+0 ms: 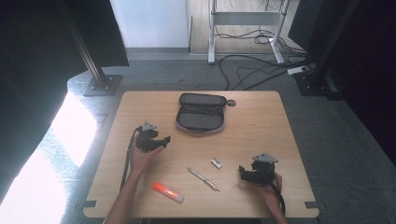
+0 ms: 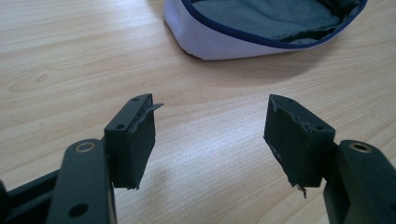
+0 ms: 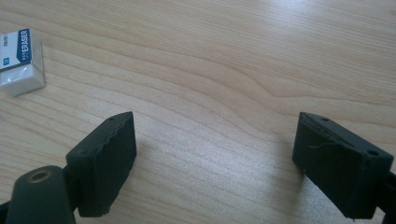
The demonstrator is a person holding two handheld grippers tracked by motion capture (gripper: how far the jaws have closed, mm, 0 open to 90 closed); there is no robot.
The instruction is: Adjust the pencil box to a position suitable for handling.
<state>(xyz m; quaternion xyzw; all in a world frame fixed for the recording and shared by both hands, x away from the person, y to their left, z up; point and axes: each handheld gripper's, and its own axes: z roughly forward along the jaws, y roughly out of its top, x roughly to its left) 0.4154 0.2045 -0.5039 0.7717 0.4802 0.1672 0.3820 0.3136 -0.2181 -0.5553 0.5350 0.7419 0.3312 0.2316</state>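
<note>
An unzipped grey pencil case [image 1: 201, 113] lies open at the table's far middle; its pale side and blue zip [image 2: 261, 28] fill the top of the left gripper view. My left gripper [image 1: 163, 140] rests at the left, open and empty, jaws pointing right toward the case [image 2: 210, 135]. My right gripper [image 1: 242, 170] sits at the front right, open over bare wood [image 3: 215, 154]. A white eraser [image 1: 215, 163] lies just left of it, seen at the upper left [image 3: 18, 58] of the right gripper view. A silver pen [image 1: 203, 179] and an orange-capped glue stick [image 1: 168, 192] lie near the front.
The wooden table [image 1: 261, 130] has a small round hole [image 1: 232, 103] beside the case. Black frame posts [image 1: 95, 70] stand on the grey floor behind it, and cables [image 1: 252, 70] trail at the back right.
</note>
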